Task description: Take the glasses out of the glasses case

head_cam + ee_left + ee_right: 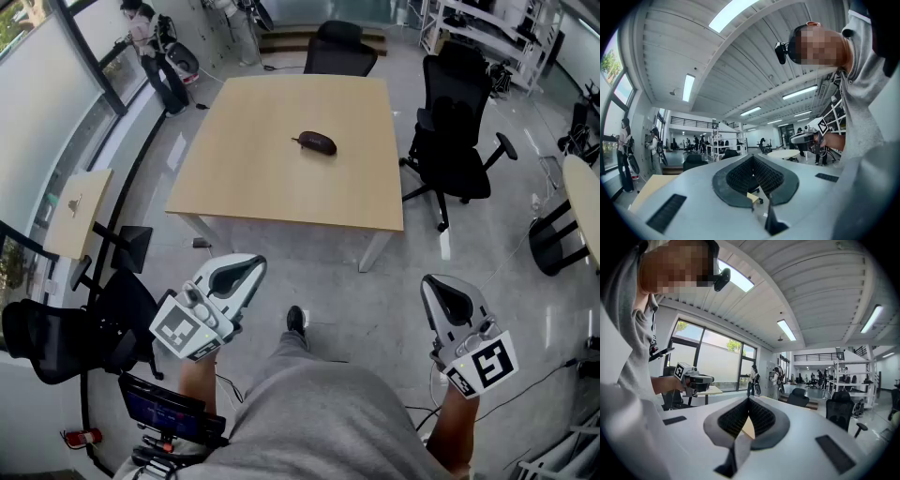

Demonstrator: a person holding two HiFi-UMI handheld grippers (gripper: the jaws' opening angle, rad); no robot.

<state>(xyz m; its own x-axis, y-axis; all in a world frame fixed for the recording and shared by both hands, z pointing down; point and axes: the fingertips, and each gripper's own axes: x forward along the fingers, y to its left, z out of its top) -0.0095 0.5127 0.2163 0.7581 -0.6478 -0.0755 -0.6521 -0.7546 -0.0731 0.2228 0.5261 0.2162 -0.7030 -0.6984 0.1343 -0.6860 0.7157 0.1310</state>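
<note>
Dark oval glasses case (317,142) lies near the middle of the light wooden square worktop (244,187), well ahead of both grippers. Left gripper (253,266) and right gripper (432,283) hang over open grey floor (375,309), short of the worktop's near edge. Both have jaws pressed together and empty. Black office chair (459,131) stands ahead-right of right gripper, at the worktop's right edge. Second black chair (339,47) sits beyond the far edge. Small pale side table (80,211) is left of left gripper.
</note>
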